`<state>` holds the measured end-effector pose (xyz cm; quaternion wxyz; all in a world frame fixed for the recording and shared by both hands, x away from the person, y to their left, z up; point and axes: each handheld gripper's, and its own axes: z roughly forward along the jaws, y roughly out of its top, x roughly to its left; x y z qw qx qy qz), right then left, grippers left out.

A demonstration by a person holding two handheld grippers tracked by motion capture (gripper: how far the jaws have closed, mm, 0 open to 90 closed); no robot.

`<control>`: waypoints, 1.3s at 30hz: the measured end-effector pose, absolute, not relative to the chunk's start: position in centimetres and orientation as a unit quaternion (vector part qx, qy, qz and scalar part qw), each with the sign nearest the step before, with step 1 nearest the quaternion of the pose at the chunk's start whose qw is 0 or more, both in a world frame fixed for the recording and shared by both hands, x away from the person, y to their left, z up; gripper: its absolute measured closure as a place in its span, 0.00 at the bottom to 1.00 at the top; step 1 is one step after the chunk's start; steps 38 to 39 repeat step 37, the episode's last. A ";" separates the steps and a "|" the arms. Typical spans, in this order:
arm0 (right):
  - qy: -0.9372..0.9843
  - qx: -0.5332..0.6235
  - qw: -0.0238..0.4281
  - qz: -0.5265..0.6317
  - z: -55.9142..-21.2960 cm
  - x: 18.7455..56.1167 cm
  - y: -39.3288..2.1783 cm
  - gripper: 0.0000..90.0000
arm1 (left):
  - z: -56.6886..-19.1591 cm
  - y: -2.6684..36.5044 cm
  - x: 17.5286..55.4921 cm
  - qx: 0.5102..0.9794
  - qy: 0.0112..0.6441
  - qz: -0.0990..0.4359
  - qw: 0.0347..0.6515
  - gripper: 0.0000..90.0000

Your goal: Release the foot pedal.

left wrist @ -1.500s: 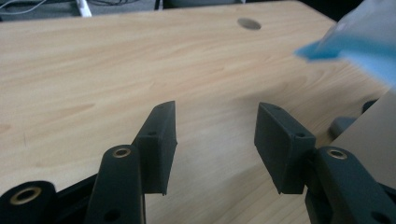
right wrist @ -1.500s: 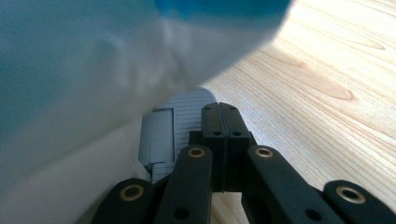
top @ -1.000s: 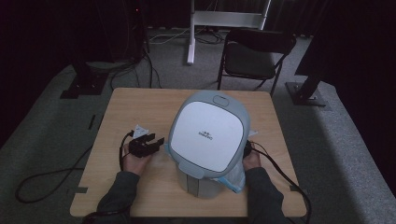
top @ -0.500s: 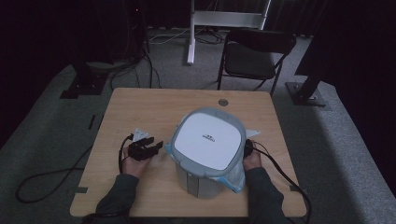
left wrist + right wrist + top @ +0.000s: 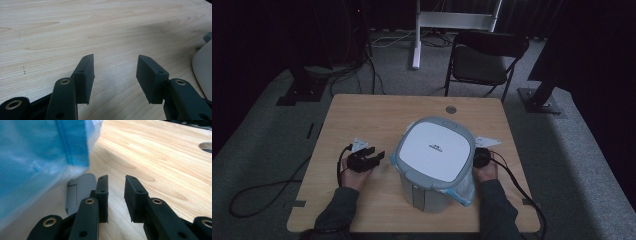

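Dark floor and a folding chair [image 5: 484, 62] lie beyond the wooden table [image 5: 377, 112], where a lidded bin [image 5: 434, 160] lined with a blue bag [image 5: 462, 187] serves as landmark. The left gripper [image 5: 374, 155] rests on the table just left of the bin, jaws spread wide and empty over bare wood. The right gripper [image 5: 116, 196] sits low at the bin's right flank, jaws a little apart, holding nothing. A grey ribbed pedal [image 5: 80, 191] lies just beside its left jaw, at the bin's foot. Of the 2 grippers, the right looks nearer the pedal; the bin's lid lies flat.
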<state>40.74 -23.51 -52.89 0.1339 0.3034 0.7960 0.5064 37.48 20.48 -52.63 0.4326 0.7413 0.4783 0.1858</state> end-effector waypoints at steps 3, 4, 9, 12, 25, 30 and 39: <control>0.791 0.309 0.142 0.509 -52.8 40.7 -23.9 0.78 | -52.6 20.5 37.4 0.740 0.478 0.187 0.434 0.55; 0.789 0.312 0.143 0.509 -52.7 40.7 -24.1 0.78 | -52.6 20.5 37.4 0.741 0.478 0.187 0.434 0.55; 0.786 0.320 0.146 0.508 -52.7 40.6 -24.5 0.77 | -52.5 20.5 37.3 0.740 0.477 0.188 0.435 0.55; 0.786 0.323 0.148 0.506 -52.8 40.5 -24.6 0.76 | -52.5 20.6 37.2 0.738 0.478 0.188 0.437 0.55; 0.786 0.334 0.151 0.498 -53.1 40.4 -25.2 0.74 | -52.3 20.7 37.1 0.736 0.478 0.189 0.441 0.54; 0.788 0.337 0.152 0.493 -53.2 40.3 -25.3 0.74 | -52.3 20.7 37.2 0.737 0.477 0.188 0.441 0.54; 0.790 0.340 0.156 0.486 -53.3 40.2 -25.4 0.69 | -52.3 20.7 37.3 0.738 0.476 0.189 0.440 0.55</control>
